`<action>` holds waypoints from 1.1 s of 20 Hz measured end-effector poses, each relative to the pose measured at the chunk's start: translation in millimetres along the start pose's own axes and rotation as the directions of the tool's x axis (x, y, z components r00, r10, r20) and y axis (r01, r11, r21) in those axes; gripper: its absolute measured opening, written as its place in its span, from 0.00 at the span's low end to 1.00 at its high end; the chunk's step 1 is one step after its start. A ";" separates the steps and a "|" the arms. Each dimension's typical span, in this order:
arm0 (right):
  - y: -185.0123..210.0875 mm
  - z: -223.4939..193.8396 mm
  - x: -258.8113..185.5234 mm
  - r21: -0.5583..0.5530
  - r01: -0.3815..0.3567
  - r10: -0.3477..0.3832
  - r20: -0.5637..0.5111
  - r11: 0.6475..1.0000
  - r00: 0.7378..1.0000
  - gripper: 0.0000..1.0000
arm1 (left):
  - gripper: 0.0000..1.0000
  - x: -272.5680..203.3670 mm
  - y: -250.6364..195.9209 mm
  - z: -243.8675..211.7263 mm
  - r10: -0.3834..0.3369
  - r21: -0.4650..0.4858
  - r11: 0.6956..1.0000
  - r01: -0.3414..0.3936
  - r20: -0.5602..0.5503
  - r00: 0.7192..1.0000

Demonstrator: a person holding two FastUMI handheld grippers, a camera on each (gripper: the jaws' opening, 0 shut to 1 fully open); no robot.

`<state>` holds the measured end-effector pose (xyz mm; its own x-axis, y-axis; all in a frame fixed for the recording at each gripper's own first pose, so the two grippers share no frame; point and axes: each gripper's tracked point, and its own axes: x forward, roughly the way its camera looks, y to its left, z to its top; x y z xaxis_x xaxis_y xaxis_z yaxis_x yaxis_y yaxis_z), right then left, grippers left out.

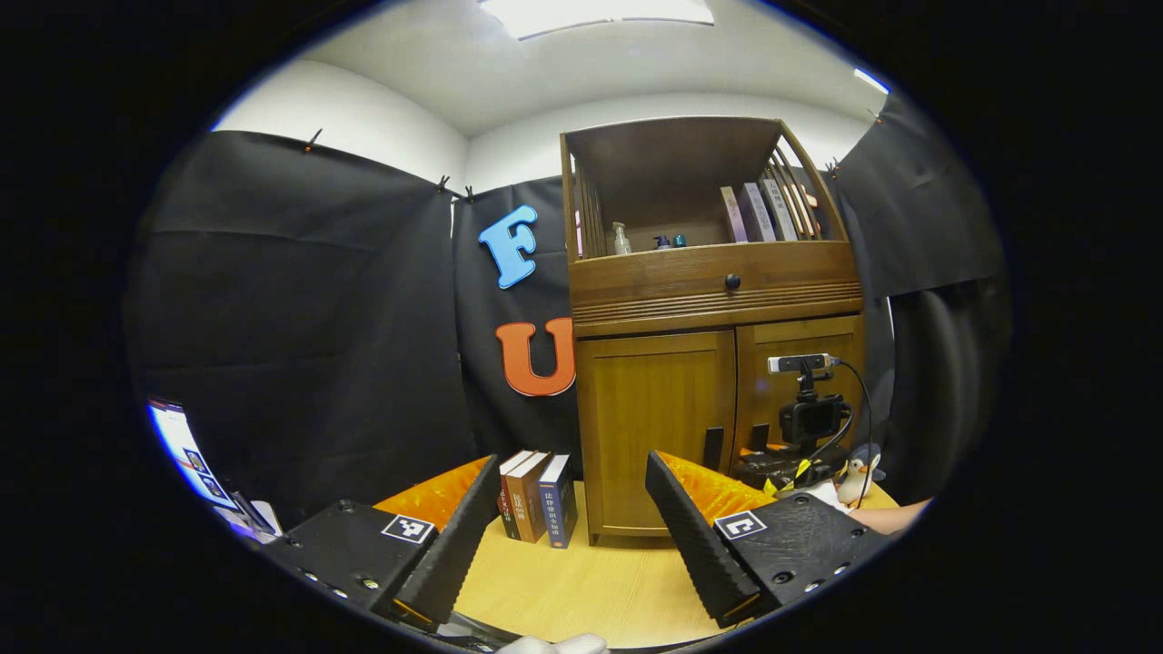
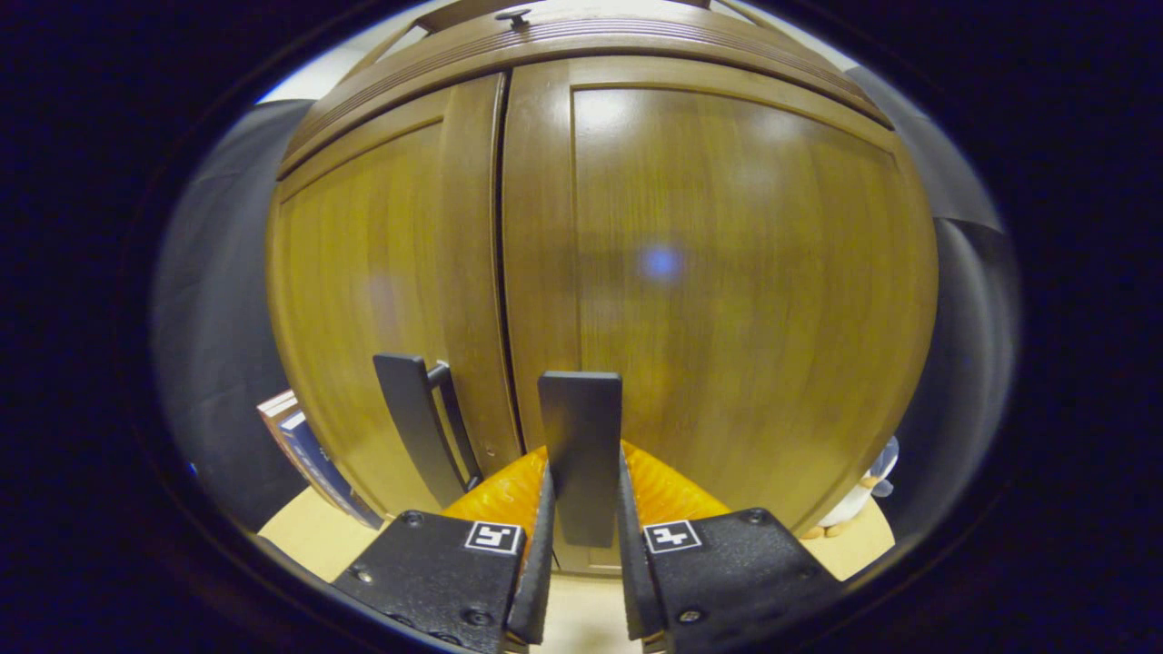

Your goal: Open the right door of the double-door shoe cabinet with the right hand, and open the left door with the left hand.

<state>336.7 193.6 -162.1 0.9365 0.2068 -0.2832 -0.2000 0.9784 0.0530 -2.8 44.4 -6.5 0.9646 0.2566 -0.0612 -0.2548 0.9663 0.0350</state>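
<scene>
Now my right gripper [image 2: 581,531] has both fingers pressed on the right door handle [image 2: 580,454] of the shoe cabinet [image 1: 709,363], both doors closed. My left gripper [image 1: 572,536] hangs wide apart and empty, well back above the table [image 1: 581,581].

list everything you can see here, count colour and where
shoe cabinet: one, brown wood, on the table against the black booth wall
cabinet doors: two, brown, both closed
door handles: two, dark, beside the centre seam; the right one sits between the right tongs
drawer knob: one, dark, above the doors
bottles: about three, small, on the open top shelf
shelf books: several, pale, upright on the shelf's right side
table books: three, white, brown and blue, upright left of the cabinet
camera on stand: one, black, in front of the right door
penguin toy: one, white and grey, right of the cabinet
table: one, light wood
left tongs: open, short of the cabinet
right tongs: closed on the right handle
</scene>
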 end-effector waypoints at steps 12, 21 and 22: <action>-6.4 -16.8 -60.5 -0.013 -0.075 0.075 -0.036 0.997 0.997 0.34 | 0.96 -19.7 15.9 -12.1 -0.047 -0.037 0.998 0.047 -0.009 0.999; -29.1 -32.5 -120.6 -0.016 -0.043 0.042 -0.042 0.999 0.998 0.34 | 0.96 -24.5 3.8 -5.4 -0.166 -0.047 0.985 0.167 0.024 0.986; -32.3 -33.8 -126.4 -0.015 -0.035 0.034 -0.042 0.999 0.999 0.34 | 0.96 -25.7 2.9 -4.7 -0.177 -0.044 0.983 0.179 0.030 0.984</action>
<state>215.0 135.7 -160.4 0.9163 0.2394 -0.3210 -0.2366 0.9704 0.0484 -28.6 40.7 -9.5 0.9961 0.0804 -0.0362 -0.0812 0.9965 -0.0208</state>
